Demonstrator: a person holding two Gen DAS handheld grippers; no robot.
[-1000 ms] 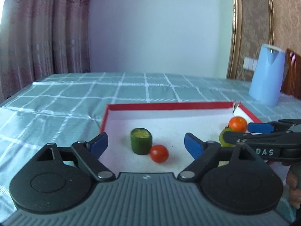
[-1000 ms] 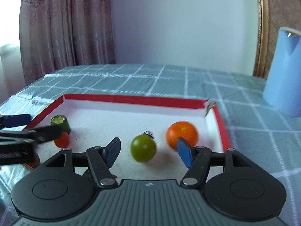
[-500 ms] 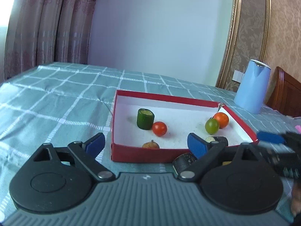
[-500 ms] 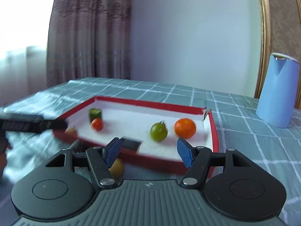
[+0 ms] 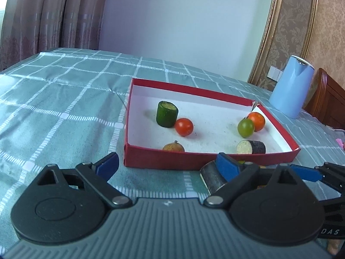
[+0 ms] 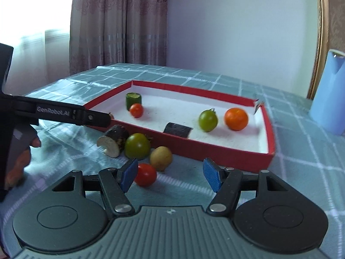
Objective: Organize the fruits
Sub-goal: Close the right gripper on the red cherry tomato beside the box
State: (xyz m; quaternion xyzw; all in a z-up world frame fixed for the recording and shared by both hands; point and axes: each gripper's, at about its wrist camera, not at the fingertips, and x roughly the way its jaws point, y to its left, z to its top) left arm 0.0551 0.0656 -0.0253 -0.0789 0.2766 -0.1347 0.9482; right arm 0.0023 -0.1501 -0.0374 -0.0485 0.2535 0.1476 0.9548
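A red box with a white floor (image 5: 207, 160) (image 6: 217, 151) holds a green cucumber piece (image 5: 167, 117) (image 6: 133, 100), a red tomato (image 5: 183, 126) (image 6: 136, 110), a green tomato (image 5: 245, 127) (image 6: 207, 121), an orange (image 5: 256, 121) (image 6: 236, 119), a dark eggplant piece (image 5: 251, 147) (image 6: 178, 130) and a brown fruit (image 5: 173, 147). In front of the box lie another eggplant piece (image 6: 113, 143) (image 5: 213, 178), a green tomato (image 6: 137, 146), a yellow-brown fruit (image 6: 161, 155) and a red tomato (image 6: 146, 174). My left gripper (image 5: 167, 165) is open and empty. My right gripper (image 6: 170, 173) is open and empty, just short of the loose fruits.
A light blue kettle (image 5: 291, 86) (image 6: 330, 90) stands on the teal checked tablecloth (image 5: 64, 112) right of the box. A wooden chair (image 5: 330, 103) is behind it. Curtains (image 6: 118, 21) hang at the back left. The left gripper's body (image 6: 58, 113) reaches across the right wrist view.
Both grippers have pulled back and up from over the box to its near side. The loose fruits in front of the box have come into view.
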